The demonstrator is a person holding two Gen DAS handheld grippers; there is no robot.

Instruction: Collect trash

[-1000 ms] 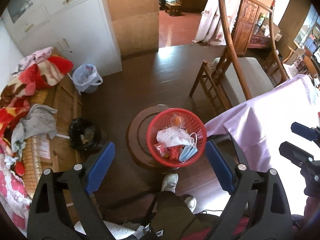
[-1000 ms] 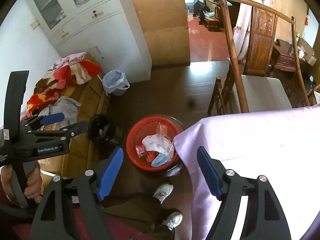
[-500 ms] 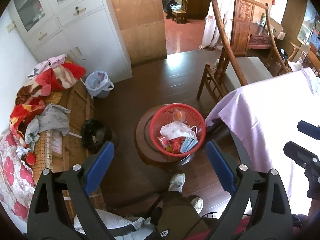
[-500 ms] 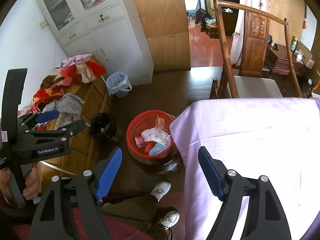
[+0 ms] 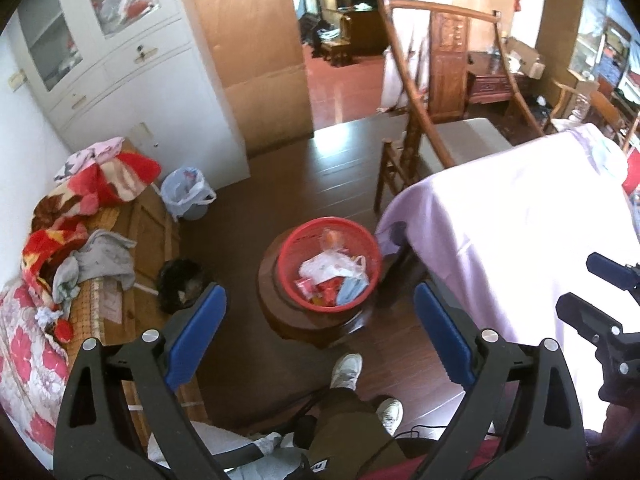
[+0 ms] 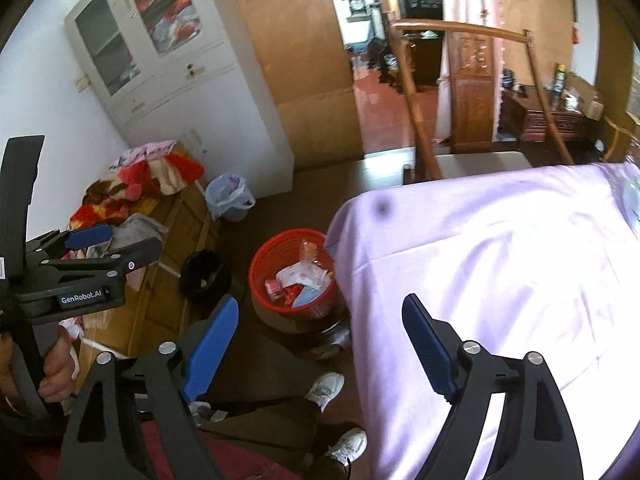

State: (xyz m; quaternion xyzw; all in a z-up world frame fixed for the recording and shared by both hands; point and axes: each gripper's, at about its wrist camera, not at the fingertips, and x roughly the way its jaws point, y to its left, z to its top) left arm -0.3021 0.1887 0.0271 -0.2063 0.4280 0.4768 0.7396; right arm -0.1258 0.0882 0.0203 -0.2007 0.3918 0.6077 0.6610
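Basket [image 5: 329, 268], red and round, serves as the landmark: it stands on a low round stool on the dark floor, just beside the corner of the table with the lilac cloth [image 6: 500, 264]. Trash [image 5: 332, 278] already lies inside it: white wrappers, a blue face mask, red packets.

Left gripper [image 5: 320, 334]: jaws wide apart, nothing between them, held above the basket and on the person's side of it. Right gripper [image 6: 320, 344]: jaws opening, nothing between them, held to the table side of the basket, with one blue pad over the cloth.

No loose trash shows on the visible part of the cloth. The far right corner of the table holds something pale, too blurred to identify. A blue-lined bin [image 5: 185, 194] and a black bin [image 5: 180, 285] stand on the other side of the basket, near the wooden bench; both are well apart from it.

Step in hand, as judged: locating the next item.

Procedure:
1. Sweep each camera across the table away from the basket until an item is clearly seen.
2. Keep the jaws wide apart on approach.
3. Close on the item alone; avoid pinching the cloth, which would drag.
4. Carry over the basket rim, then release.
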